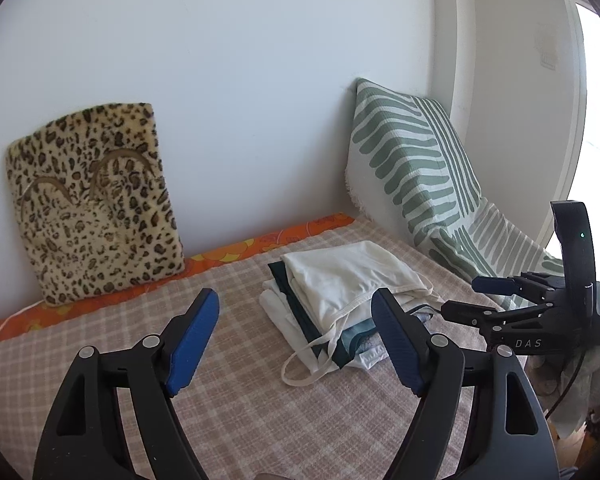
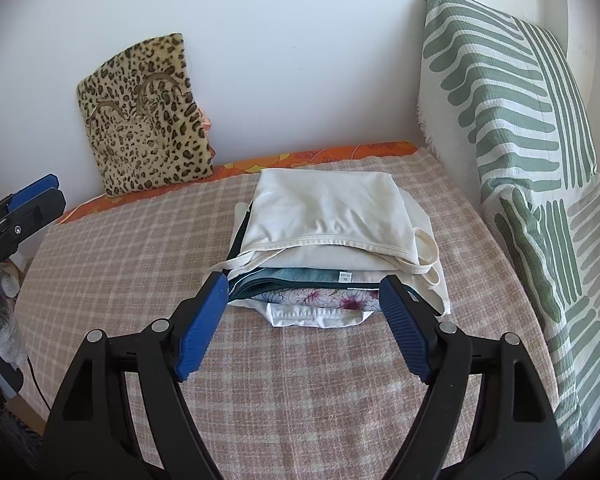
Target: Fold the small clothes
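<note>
A stack of folded small clothes [image 2: 332,248] lies on the checked pink bed cover [image 2: 140,248]. A cream strappy top [image 2: 324,212] is on top, with teal, floral and white pieces under it. The stack also shows in the left wrist view [image 1: 340,292]. My right gripper [image 2: 304,304] is open and empty, just in front of the stack's near edge. My left gripper [image 1: 296,320] is open and empty, to the left of the stack. The right gripper shows at the right of the left wrist view [image 1: 460,296].
A leopard-print cushion [image 1: 92,208] leans on the white wall at the back left. A green-striped pillow [image 2: 508,128] stands at the right. An orange sheet edge [image 2: 300,158] runs along the wall. The bed's left edge drops off [image 2: 16,292].
</note>
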{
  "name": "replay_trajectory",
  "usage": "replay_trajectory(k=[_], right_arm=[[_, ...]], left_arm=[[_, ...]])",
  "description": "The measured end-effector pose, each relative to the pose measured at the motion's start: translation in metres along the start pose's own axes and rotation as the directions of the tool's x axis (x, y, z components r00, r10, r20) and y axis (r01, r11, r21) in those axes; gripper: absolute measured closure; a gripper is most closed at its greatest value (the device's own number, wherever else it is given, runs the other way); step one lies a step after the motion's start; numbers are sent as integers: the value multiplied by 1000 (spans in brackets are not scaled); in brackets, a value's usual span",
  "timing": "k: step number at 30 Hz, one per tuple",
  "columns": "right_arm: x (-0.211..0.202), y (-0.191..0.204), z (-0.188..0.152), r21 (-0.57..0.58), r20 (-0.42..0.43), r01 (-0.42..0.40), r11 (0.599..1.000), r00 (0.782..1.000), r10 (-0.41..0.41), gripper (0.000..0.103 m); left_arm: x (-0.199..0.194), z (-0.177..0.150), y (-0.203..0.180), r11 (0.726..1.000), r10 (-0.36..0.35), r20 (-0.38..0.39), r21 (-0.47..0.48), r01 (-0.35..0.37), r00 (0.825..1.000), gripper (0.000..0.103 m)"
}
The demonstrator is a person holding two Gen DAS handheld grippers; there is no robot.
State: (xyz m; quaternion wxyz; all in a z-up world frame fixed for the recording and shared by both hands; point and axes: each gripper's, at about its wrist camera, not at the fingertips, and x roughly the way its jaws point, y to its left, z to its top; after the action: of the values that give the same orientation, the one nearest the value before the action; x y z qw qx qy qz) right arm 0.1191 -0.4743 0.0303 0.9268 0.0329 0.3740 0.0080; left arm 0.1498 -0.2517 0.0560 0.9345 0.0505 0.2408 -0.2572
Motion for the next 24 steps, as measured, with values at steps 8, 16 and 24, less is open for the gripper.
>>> replay_trajectory(k=[8,16,24], right_arm=[[-9,38,-22,-16,29,-4,1000,1000,4,14],[-3,65,-45,-7,33,-2,1000,999,3,10],[13,66,-65,90,23,28,996,999,-31,9]], left_arm=[[-43,-24,5,999,22,24,25,-23,999,21],[-63,-55,12,996,74,22,48,-75,997,19],[-70,-81,15,992,111,5,60,-111,994,5]])
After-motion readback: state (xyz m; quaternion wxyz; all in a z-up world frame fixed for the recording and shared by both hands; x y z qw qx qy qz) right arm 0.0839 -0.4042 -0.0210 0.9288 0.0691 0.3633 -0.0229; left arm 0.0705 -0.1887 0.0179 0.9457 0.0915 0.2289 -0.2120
